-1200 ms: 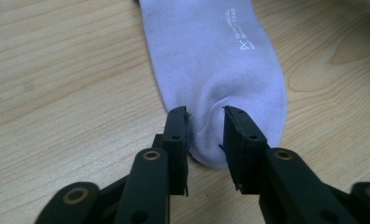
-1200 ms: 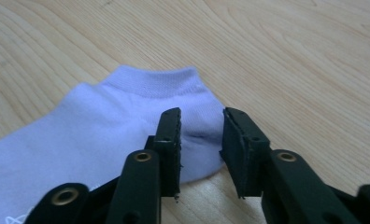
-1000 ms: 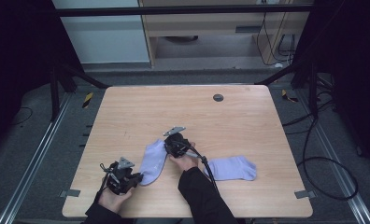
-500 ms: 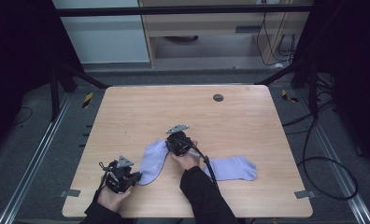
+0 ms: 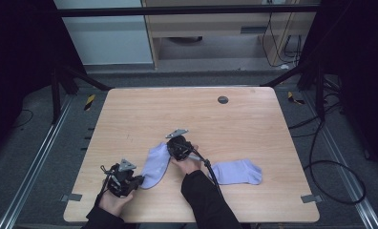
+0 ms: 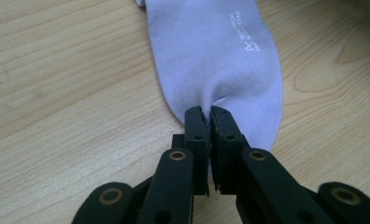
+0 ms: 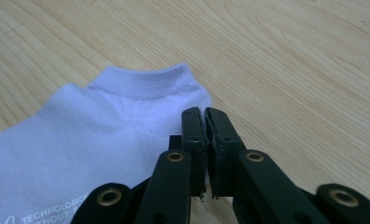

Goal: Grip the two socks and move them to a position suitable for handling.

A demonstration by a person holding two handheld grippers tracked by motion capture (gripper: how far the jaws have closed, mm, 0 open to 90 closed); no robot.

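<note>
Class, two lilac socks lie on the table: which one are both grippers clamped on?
The left sock, lying slantwise: left gripper pinches its toe, right gripper its cuff end. The other sock lies free at the right.

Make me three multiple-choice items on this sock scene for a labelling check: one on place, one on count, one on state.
1. Where does the left gripper grip the held sock?
A. toe end B. cuff C. nowhere
2. How many socks lie on the table?
A. one B. two C. three
3. How do the right gripper's jaws stand?
A. wide open B. closed at the sock's cuff end C. closed on a cable

A: fabric puckers at the rounded toe.
B: a second sock lies apart.
B: jaws together by the ribbed cuff.
</note>
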